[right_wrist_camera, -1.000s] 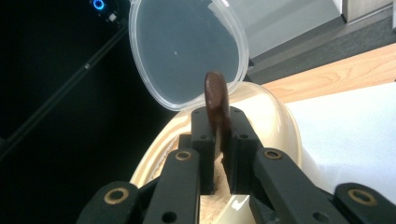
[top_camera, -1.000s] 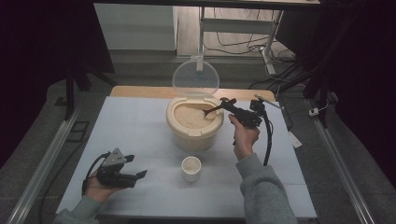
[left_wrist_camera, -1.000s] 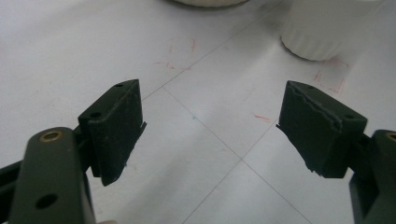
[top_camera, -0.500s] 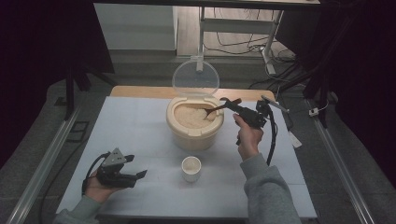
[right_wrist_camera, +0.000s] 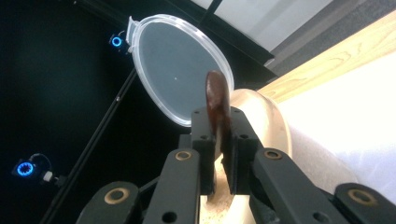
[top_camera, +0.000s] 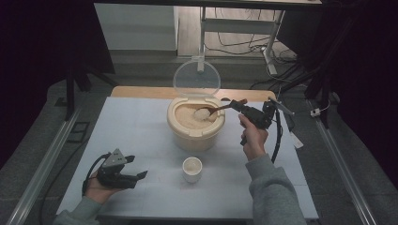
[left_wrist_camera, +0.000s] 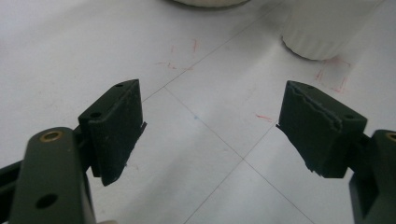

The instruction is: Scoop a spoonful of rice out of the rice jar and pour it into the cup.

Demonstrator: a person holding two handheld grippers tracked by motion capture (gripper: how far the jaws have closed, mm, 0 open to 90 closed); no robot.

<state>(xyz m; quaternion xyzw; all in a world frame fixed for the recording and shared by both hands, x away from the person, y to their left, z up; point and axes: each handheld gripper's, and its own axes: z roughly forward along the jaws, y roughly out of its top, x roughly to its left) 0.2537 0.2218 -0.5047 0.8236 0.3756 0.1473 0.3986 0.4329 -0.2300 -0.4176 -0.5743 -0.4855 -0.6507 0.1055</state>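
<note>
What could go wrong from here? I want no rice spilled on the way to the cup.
The spoon carries a heaped load of rice over the rice container, and the right gripper clamps only its thin handle, so it may twist and tip. The small cup has a narrow mouth, so grains may miss. The left gripper rests open, apart from it, so nothing steadies the cup.

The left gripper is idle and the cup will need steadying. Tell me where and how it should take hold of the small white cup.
Grip the small white cup across its side wall, a little below the rim. It stands upright and open-topped on the table, with no handle visible, so probably the left gripper should come in level from the cup's left, jaws open and straddling the wall. That side is free of the rice container.
</note>
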